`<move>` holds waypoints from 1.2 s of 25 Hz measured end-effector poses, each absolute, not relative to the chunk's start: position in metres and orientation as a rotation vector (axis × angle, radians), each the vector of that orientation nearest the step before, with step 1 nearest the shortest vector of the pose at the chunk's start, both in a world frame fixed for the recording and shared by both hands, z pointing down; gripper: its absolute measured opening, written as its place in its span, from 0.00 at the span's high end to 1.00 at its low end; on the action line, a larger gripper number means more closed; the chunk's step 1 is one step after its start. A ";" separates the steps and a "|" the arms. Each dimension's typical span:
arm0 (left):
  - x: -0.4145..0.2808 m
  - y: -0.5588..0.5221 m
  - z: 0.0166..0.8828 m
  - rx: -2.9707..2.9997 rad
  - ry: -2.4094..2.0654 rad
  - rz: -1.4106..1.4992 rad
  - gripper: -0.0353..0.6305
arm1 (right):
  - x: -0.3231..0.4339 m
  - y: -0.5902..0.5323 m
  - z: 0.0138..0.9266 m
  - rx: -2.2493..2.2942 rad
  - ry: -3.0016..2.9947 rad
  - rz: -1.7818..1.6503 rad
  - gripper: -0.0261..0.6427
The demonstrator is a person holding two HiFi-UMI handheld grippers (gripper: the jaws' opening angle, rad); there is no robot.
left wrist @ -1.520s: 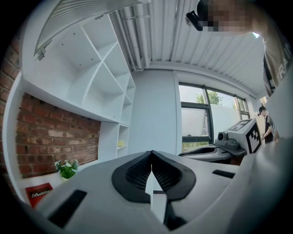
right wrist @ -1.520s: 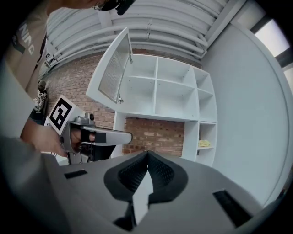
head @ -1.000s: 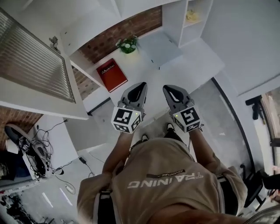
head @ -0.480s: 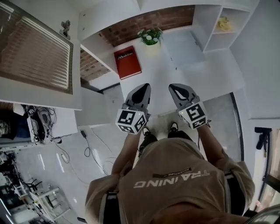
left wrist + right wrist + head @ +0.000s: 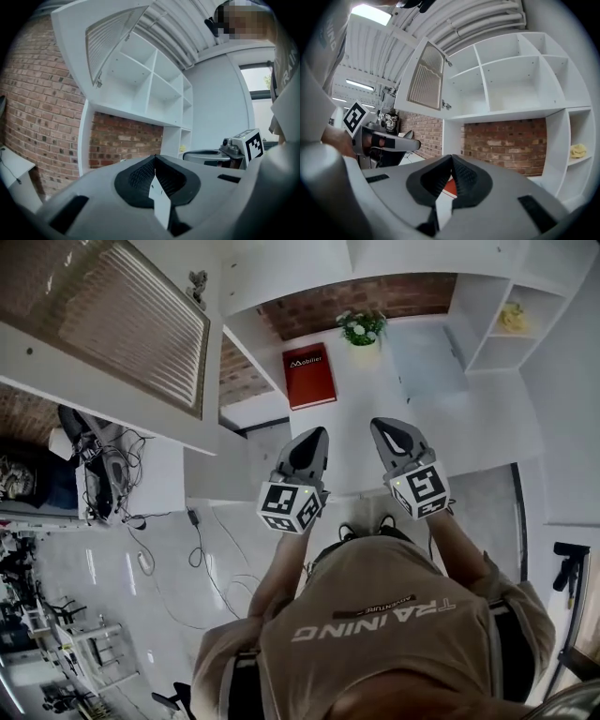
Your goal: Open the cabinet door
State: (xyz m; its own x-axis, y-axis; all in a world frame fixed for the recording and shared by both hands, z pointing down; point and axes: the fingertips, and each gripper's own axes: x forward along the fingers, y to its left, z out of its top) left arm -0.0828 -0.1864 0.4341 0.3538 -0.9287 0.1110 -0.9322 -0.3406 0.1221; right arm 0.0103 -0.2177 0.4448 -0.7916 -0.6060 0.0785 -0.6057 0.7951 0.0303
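Nearest, at six o'clock in the head view, the left gripper [image 5: 312,442] and the right gripper [image 5: 391,435] are held side by side. Each has its jaws pressed together on nothing. Just beyond their tips is the white surface [image 5: 361,413], with a red book [image 5: 309,376] at twelve o'clock and a small plant [image 5: 361,326] behind it against the brick. Farther off, the slatted cabinet door [image 5: 117,320] stands swung out at ten o'clock, well apart from both grippers, and the bare compartment [image 5: 464,93] behind it is exposed.

By the look of it the door is already open, so the risk lies in what comes next. If it needs to swing wider, closed jaws cannot take its edge and could only nudge it, and they might slip off the slats. The panel also juts into the room up high, so a careless turn could strike it. A low sweep over the surface could knock the plant over.
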 end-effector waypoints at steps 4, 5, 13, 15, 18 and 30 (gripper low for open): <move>-0.100 -0.178 0.413 2.466 -1.744 -0.039 0.93 | -0.003 -0.215 0.426 0.975 -2.906 -0.071 0.94; -0.104 -0.176 0.407 2.480 -1.754 -0.047 0.93 | -0.006 -0.215 0.420 0.984 -2.912 -0.080 0.94; -0.145 -0.153 0.398 2.446 -1.853 -0.117 0.93 | -0.035 -0.199 0.413 0.942 -2.905 -0.120 0.94; -0.147 -0.150 0.402 2.438 -1.848 -0.126 0.93 | -0.037 -0.193 0.415 0.931 -2.904 -0.113 0.94; -0.143 -0.152 0.402 2.456 -1.837 -0.130 0.93 | -0.034 -0.188 0.415 0.926 -2.899 -0.122 0.94; -0.121 -0.166 0.370 2.598 -1.798 -0.124 0.93 | -0.017 -0.181 0.394 1.030 -2.894 -0.163 0.94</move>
